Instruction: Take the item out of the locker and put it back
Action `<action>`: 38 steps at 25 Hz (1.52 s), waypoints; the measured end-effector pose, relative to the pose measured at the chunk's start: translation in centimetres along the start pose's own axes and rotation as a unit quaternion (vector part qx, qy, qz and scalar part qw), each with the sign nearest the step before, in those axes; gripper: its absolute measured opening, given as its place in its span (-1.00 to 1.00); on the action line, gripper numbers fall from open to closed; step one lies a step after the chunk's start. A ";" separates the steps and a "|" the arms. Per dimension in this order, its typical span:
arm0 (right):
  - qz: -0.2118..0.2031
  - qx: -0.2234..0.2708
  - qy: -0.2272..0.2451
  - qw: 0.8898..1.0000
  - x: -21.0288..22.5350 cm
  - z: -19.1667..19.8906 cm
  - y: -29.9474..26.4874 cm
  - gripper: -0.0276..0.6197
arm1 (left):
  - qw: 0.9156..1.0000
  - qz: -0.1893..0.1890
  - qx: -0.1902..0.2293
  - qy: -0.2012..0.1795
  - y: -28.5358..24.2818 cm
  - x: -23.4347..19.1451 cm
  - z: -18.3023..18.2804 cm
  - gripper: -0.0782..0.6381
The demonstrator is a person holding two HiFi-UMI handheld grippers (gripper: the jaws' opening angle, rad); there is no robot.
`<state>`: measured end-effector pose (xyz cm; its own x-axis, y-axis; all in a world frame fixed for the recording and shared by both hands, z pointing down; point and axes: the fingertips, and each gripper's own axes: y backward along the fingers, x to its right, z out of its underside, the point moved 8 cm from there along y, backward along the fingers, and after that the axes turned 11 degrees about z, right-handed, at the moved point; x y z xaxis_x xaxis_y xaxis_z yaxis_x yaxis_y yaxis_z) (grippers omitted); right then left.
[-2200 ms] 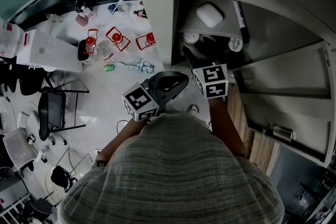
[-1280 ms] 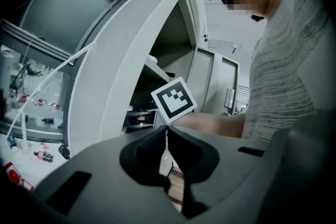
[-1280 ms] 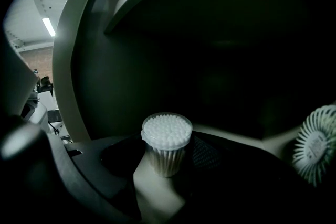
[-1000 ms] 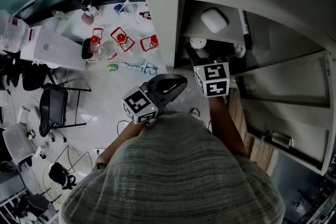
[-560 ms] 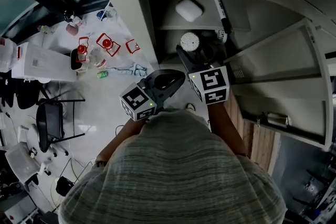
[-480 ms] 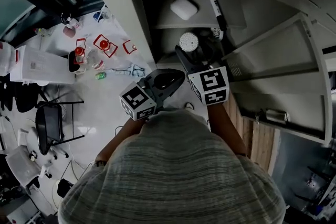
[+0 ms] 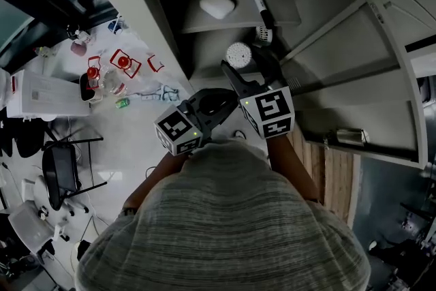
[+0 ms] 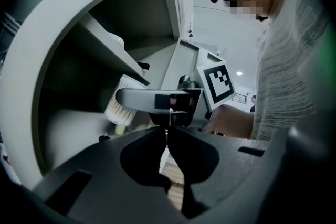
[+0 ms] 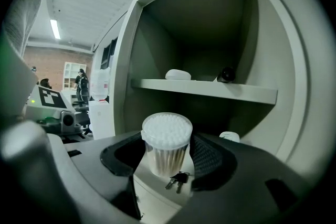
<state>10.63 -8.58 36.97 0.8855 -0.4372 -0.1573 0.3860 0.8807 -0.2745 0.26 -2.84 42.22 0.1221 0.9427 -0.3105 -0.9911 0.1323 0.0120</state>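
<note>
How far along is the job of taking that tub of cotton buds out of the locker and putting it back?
Done: the locker stands open and the right gripper is shut on the cotton bud tub. In hand: the tub, at the locker's mouth below the shelf. The left gripper is shut, empty. Left: unclear from here whether the tub is coming out or going back.
</note>
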 end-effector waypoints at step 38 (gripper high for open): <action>-0.104 -0.078 0.017 0.991 -5.0 4.7 -7.1 -0.05 | 0.994 -0.109 0.017 0.012 5.5 0.3 0.6 -0.76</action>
<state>4.70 -11.82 44.12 0.7810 -0.6143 -0.1122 0.5123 0.7330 -0.4475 -5.09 -1.67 42.76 0.3326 0.8826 -0.3321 -0.9387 0.3435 -0.0271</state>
